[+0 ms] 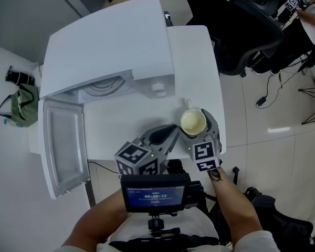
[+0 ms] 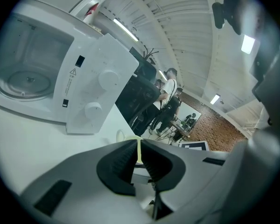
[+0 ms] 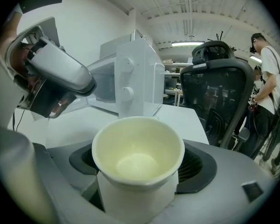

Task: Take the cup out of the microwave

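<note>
**Cup's out of the oven, now don't fumble it**

My right gripper (image 1: pixel 195 125) has its jaws spread wide around the cup (image 3: pixel 138 146), with the pads on the wall below the rim. It looks like glazed ceramic to me: stiff, a bit heavy, slick and chippy, so mid-wall is the place to squeeze. It sits upright and empty, mouth up, long axis vertical. The handle seems to face away from me. My left gripper (image 2: pixel 139 146) is all but closed on nothing, just beside it. The cup is over the table (image 1: pixel 126 122), in front of the microwave (image 1: pixel 110 51) with its door (image 1: pixel 63 146) open.

The microwave (image 1: pixel 110 46) stood on the table (image 1: pixel 197 51), door (image 1: pixel 63 140) open leftward. Before it, the cup (image 1: pixel 192 122) sat between the right gripper's (image 1: pixel 196 122) jaws, the left gripper (image 1: pixel 170 132) just left.
</note>
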Demonstrator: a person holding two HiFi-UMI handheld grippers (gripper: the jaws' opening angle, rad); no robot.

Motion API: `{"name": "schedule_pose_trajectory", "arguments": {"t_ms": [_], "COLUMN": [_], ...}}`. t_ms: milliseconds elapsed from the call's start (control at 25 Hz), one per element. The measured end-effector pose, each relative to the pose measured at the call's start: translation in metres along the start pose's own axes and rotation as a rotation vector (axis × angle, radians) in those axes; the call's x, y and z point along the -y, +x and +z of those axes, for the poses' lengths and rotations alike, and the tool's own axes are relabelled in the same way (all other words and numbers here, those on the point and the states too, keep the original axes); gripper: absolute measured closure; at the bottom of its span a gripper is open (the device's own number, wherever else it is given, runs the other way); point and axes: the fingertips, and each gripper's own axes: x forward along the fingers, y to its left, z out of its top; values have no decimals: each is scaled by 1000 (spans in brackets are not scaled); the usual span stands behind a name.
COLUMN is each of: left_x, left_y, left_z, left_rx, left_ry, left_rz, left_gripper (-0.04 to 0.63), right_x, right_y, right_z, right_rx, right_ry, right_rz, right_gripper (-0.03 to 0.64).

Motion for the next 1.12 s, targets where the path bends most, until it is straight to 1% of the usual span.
{"name": "schedule_pose_trajectory", "arguments": {"t_ms": [80,240,360,520,800,1120], "left_x": [-1,-2,-1,-3,-7,-7], "left_y": [3,5,3,-3,-23,-50], "left_z": [0,2,2,0,-2,-5], "left_rx": [0,4,1,0,6,25], "left_ry": [-1,-2,-3,-4,-4,-1], "left_rz": [4,4,-7,-26,-55,-79], "left_gripper": [566,566,566,566,566,566], "right_x": [0,0,2,0,-12,-16], "right_y": [1,0,-2,-5,-15,-42], "right_z": [-1,-1,-1,4,8,13], "right_rx": [2,-36,-41,-41,-55,-50], "right_ry": [2,9,16,19,31,44], "right_rz": [9,28,14,-2,-42,-134], "right_gripper": [158,156,125,114,95,95]}}
